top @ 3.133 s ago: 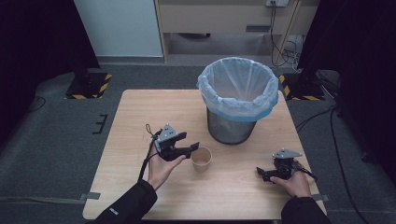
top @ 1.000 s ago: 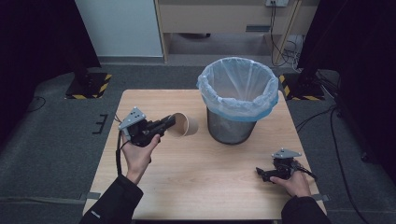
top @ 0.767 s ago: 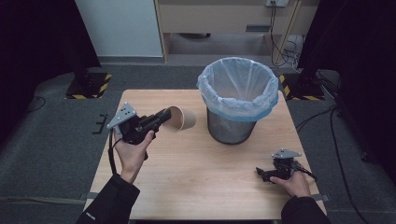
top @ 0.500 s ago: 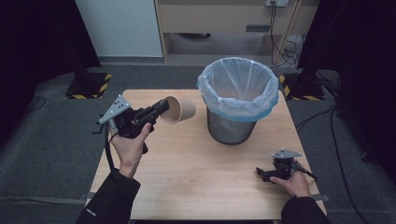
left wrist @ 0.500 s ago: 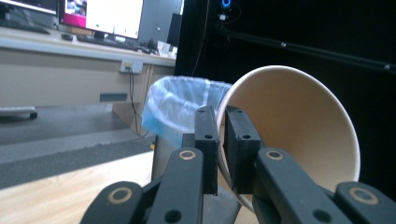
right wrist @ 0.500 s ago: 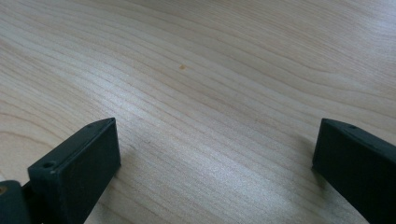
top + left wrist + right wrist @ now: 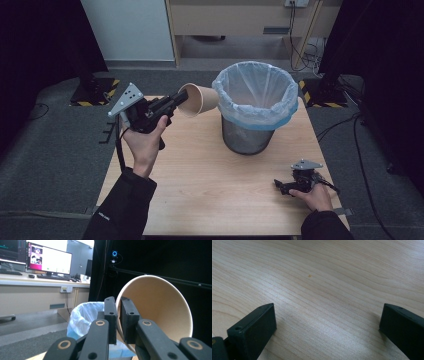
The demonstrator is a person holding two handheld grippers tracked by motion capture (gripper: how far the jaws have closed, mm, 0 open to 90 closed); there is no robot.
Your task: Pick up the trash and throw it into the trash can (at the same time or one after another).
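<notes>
A tan paper cup [image 7: 198,99] hangs in the air, tipped on its side, just left of the bin's rim. My left gripper [image 7: 181,97] is shut on the cup's rim, held up above the table's far left part. In the left gripper view the two jaws pinch the cup's wall [image 7: 157,307], with the cup's open mouth facing the camera. A wire mesh waste bin [image 7: 250,107] lined with a pale blue bag stands at the table's back middle and shows beyond the jaws as the bag [image 7: 85,315]. My right gripper [image 7: 281,186] rests on the table at the front right, its jaws wide open over bare wood.
The wooden table [image 7: 210,185] has free room across its middle and front. Grey carpet surrounds it. Black stands with yellow-striped bases [image 7: 95,90] sit at the back left and back right, and a cabinet with cables stands behind.
My left gripper has lifted the cup off the table and carried it back and right, up toward the bin's rim. The right gripper has stayed still.
</notes>
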